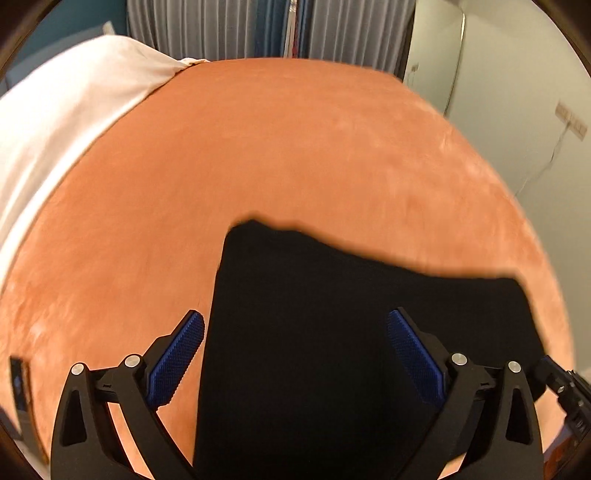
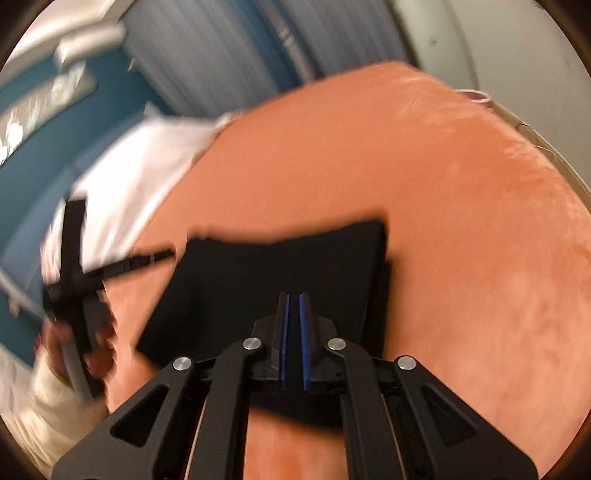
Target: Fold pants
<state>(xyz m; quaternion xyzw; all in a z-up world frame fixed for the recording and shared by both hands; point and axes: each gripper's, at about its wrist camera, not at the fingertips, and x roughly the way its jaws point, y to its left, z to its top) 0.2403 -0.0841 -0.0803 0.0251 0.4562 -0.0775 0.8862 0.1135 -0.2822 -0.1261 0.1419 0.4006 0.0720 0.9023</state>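
The black pants lie flat as a folded rectangle on the orange bedspread. My left gripper is open wide just above them. Its blue pads straddle the pants' left part without touching the cloth. In the right wrist view the pants lie straight ahead, and my right gripper hovers over their near edge. It is shut, pads almost together, and no cloth is seen lifted by it. A blurred hand holds the left tool's black frame at the pants' left.
A white pillow covers the bed's far left corner. Grey and blue curtains hang behind the bed, with a pale wall on the right. A blue wall runs along the left. Bare orange bedspread surrounds the pants.
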